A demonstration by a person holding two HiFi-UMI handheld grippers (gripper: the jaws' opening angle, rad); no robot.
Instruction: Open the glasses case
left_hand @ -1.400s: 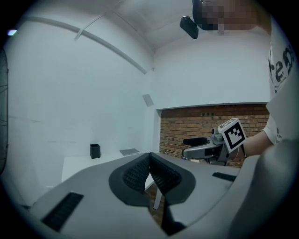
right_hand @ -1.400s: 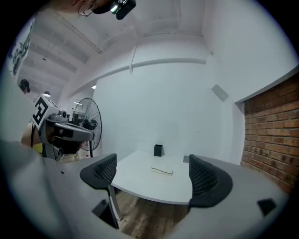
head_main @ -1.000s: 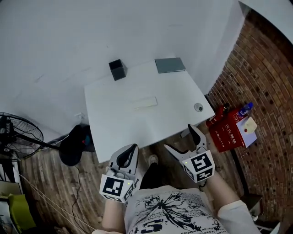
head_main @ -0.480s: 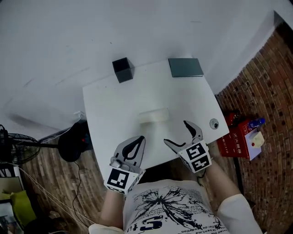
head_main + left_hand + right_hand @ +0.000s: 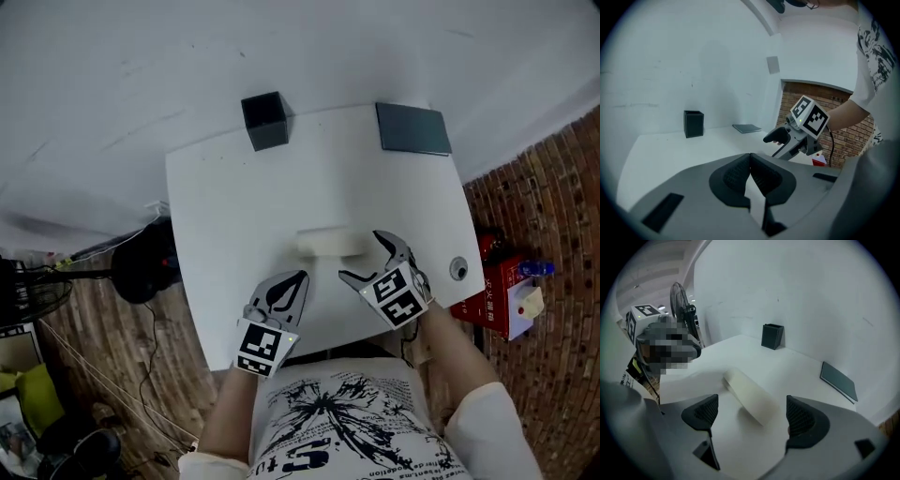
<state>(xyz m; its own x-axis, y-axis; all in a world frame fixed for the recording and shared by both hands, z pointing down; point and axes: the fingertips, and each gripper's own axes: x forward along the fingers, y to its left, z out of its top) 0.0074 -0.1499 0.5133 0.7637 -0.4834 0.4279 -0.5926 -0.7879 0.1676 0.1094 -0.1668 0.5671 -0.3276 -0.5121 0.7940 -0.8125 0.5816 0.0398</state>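
Head view steeply down — gripper views low, forward, sharing table (image 5: pixel 234 206).

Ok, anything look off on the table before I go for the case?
Nothing stands out. The glasses case lies flat and looks closed, just ahead of the open right hand-held gripper. The black box stands upright and the grey pad lies flat at the far edge.

Black box (image 5: pixel 264 121), grey notebook (image 5: pixel 412 128) at white table (image 5: pixel 234 206) far edge; red crate (image 5: pixel 497 305) beside.
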